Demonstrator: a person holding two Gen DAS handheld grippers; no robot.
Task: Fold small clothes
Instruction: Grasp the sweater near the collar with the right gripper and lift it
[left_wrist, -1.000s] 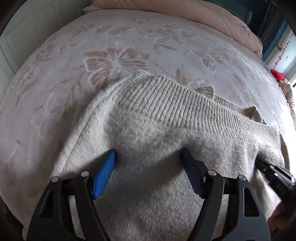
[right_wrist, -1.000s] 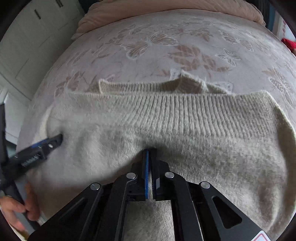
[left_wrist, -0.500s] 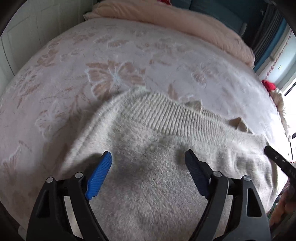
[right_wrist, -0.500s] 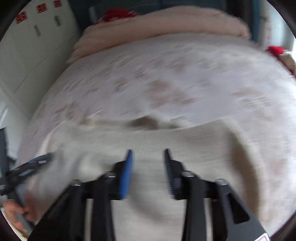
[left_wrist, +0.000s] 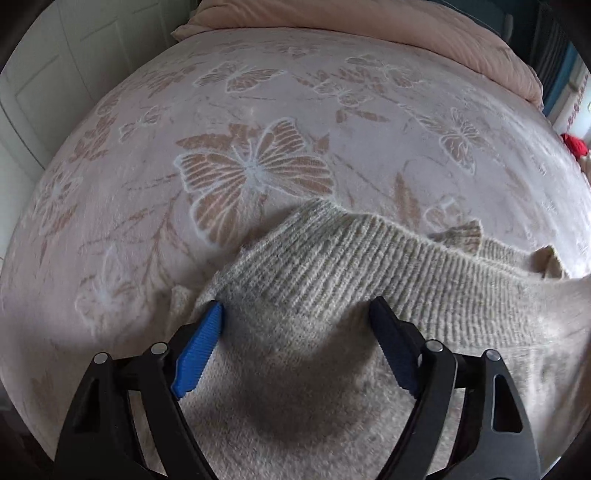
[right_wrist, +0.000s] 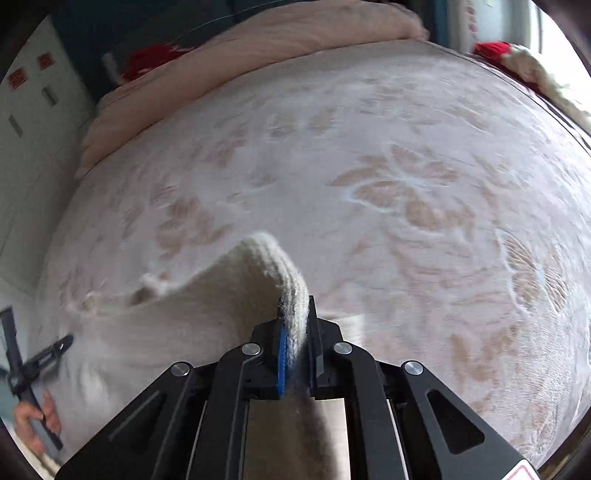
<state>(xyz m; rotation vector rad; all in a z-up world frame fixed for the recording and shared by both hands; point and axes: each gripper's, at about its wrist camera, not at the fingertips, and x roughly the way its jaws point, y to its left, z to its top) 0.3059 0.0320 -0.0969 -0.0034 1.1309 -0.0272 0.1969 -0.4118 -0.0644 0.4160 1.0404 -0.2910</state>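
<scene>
The bed cover (left_wrist: 258, 122) with butterflies lies flat and bare across the top and middle of the left wrist view, so a gripper could pass there. A pink quilt (left_wrist: 388, 26) is heaped along the top edge and blocks that side. White cupboard doors (left_wrist: 40, 85) stand close at the upper left. The sweater (left_wrist: 332, 280) fills the bottom. In the right wrist view, the right half of the cover is bare.
</scene>
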